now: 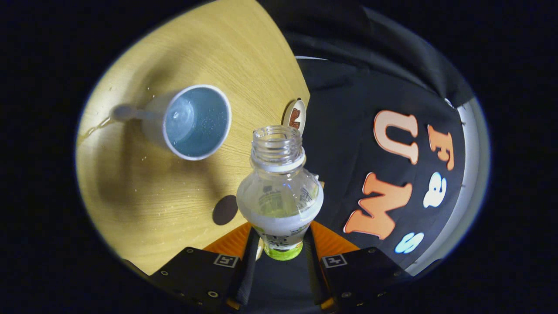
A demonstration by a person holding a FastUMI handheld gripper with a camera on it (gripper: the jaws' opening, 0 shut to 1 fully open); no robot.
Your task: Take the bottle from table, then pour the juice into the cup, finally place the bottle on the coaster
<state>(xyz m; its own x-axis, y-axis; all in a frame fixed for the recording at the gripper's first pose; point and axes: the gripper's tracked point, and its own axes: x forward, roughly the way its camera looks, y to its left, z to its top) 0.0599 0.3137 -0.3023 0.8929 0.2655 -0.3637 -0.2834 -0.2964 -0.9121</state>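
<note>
Fingers of our gripper (281,250) clamp the uncapped bottle (280,192) by its body. We hold it tilted, mouth toward the cup (196,122), ready for pouring.

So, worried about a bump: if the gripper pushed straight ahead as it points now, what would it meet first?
Probably the coaster, just beyond the mouth of the bottle the gripper holds. The cup sits off to one side. Depth is unclear.
</note>
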